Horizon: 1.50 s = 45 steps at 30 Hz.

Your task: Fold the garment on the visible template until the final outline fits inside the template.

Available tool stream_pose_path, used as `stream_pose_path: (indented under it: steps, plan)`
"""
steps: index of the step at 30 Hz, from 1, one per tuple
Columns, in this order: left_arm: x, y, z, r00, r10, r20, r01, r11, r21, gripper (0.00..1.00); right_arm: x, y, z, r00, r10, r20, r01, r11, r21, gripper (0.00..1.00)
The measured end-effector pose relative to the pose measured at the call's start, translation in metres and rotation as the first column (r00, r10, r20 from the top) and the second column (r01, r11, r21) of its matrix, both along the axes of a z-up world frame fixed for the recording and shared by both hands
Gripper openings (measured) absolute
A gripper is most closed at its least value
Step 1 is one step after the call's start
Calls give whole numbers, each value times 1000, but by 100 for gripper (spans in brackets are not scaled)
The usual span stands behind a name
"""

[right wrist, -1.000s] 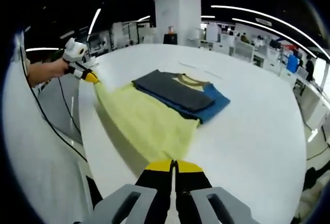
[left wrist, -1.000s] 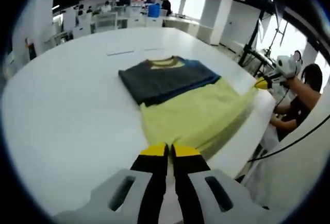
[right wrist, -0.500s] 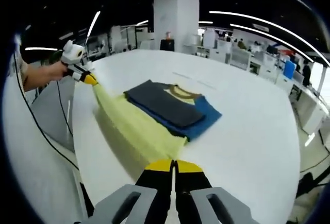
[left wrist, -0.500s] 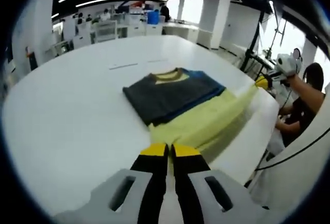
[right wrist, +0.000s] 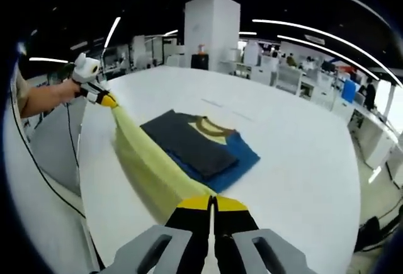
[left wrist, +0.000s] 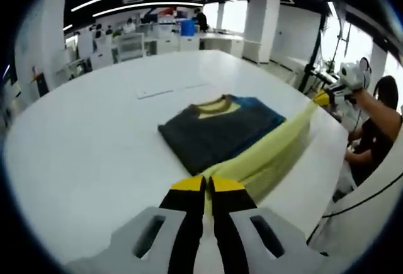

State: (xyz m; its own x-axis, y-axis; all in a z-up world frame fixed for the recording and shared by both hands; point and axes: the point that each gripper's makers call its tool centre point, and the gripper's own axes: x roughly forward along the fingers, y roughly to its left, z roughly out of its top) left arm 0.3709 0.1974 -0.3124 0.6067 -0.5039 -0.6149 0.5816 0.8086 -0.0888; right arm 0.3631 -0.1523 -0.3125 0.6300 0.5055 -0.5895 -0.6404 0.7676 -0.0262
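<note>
1. Left gripper (left wrist: 206, 184) low at the near edge of the white surface (left wrist: 82, 154), jaws clenched on one corner of the garment (left wrist: 220, 138) — yellow cloth pinched between the yellow tips.
2. Right gripper (right wrist: 211, 203) likewise low and level, jaws grasping the opposite corner of the same yellow hem.
3. In the left gripper view, right gripper at the far right (left wrist: 324, 97), held in a hand (left wrist: 349, 79) with the forearm reaching in from off the surface's edge.
4. In the right gripper view, left gripper at the upper left (right wrist: 104, 99), gripped by a hand (right wrist: 82, 75), forearm extended from the left.
5. Yellow lower part of the garment lifted and stretched taut between the two grippers, hanging as a band above the surface along its near edge.
6. Upper part of the garment lying flat on the surface — dark grey folded panel on top, blue layer beneath, mustard collar at the far end.
7. Faint outline marks (left wrist: 170, 89) on the surface just beyond the collar.
8. No readable writing or brand marks; too blurred to tell.
</note>
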Motion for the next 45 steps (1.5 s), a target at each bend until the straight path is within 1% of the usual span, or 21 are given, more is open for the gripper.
stream_pose_path:
  steps: [8,15,21,35,41,45]
  plan:
    - [20,-1,9,1000,1,25,-1,1000,3,0,19,0,7,1000,-6,18,6,1000,-5,0]
    - [41,-2,18,999,5,51,-5,1000,-2,0,40,-1,17,999,-19,41,19,1000,-6,0]
    - [56,-1,23,998,3,67,-3,1000,8,0,57,1,26,998,-21,64,22,1000,-12,0]
    - [103,-2,34,994,-1,109,-2,1000,26,0,102,-1,40,994,-30,105,35,998,-46,0]
    - [121,0,37,993,10,118,-13,1000,28,0,123,1,40,993,-29,112,36,997,-61,0]
    - [131,0,36,993,15,119,-19,999,33,0,134,2,39,993,-30,111,38,997,-68,0]
